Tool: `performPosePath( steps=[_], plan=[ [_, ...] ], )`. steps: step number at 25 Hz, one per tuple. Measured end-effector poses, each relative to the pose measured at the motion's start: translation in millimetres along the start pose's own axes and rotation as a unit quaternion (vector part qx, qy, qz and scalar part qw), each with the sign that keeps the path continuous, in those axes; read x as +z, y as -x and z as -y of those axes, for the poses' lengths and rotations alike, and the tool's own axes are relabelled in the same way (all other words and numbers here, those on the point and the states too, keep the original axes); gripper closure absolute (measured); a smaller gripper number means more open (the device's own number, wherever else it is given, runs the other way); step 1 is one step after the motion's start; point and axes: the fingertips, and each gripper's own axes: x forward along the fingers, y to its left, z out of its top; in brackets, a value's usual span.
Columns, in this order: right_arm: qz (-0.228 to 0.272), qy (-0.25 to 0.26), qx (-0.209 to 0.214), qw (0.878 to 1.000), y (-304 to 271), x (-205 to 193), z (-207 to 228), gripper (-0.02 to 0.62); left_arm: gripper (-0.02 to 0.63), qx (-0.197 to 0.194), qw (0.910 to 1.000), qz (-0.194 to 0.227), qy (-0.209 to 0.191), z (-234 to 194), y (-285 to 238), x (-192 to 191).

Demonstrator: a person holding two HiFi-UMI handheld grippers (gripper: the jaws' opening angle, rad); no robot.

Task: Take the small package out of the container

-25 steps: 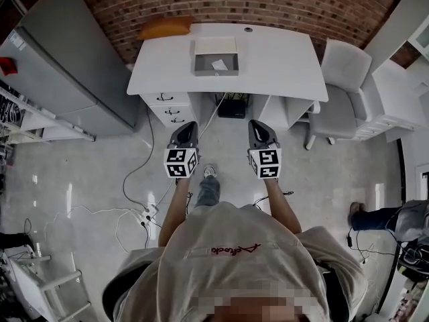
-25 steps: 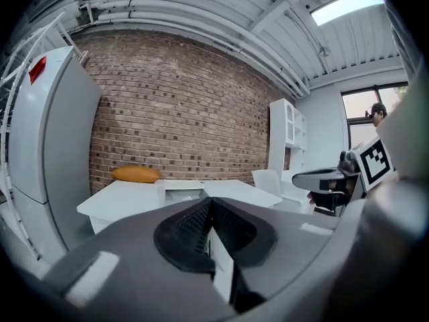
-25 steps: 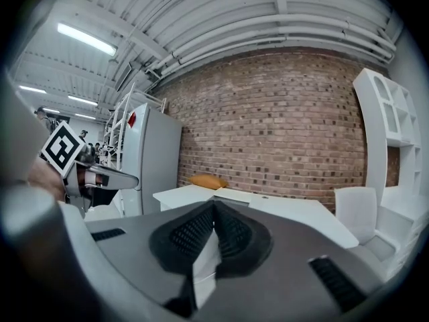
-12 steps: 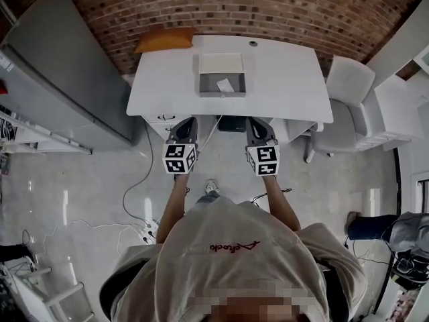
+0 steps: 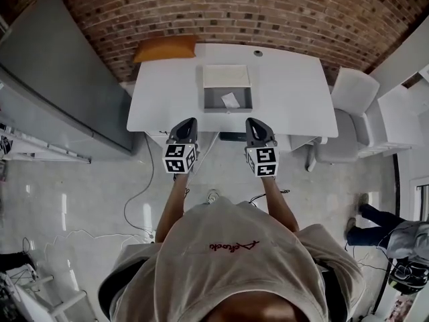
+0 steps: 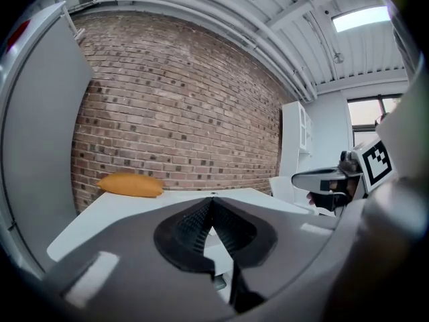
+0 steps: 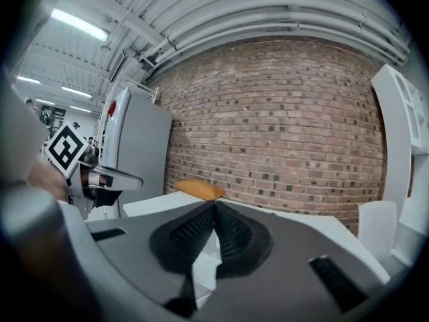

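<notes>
approaching the worktop (image 5: 295, 92): left tongs (image 5: 189, 122) and right tongs (image 5: 253, 122) both pressed shut, empty. small package (image 5: 230, 100) lies in the container (image 5: 209, 102), ahead and between the tongs. judgement: spread the right tongs before dipping in. versus earlier: container now nearer the tongs.

Container (image 5: 228, 110) sits in the middle of the desk (image 5: 295, 99) with the small package (image 5: 230, 100) in it. Pillow (image 5: 165, 47) is at the back left corner by the wall (image 5: 268, 12), chair (image 5: 350, 92) off right, cabinet (image 5: 60, 86) left.
</notes>
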Motion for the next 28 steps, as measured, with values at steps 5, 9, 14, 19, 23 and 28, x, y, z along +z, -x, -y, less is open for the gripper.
performPosePath(
  steps=[5,9,14,19,23,28],
  plan=[
    [-0.003,-0.005,-0.01,1.0,-21,-2,3,0.584,0.597,-0.012,0.9999,-0.003,-0.002,-16,-22,3],
    [-0.012,-0.013,-0.019,1.0,-25,-10,8,0.584,0.597,-0.022,0.9997,-0.007,-0.004,-17,-34,2],
    [-0.021,-0.015,-0.026,0.999,-21,-18,13,0.584,0.597,-0.031,0.9994,-0.014,-0.002,-12,-40,-4],
    [-0.026,-0.014,-0.028,0.999,-16,-23,15,0.584,0.597,-0.037,0.9991,-0.02,0.001,-3,-40,-12],
    [-0.027,-0.012,-0.02,0.999,-17,-24,17,0.584,0.597,-0.033,0.9992,-0.024,0.004,-1,-39,-15],
    [-0.026,-0.008,-0.005,1.0,-34,-23,19,0.584,0.597,-0.02,0.9993,-0.03,0.01,-12,-47,-19]
  ],
)
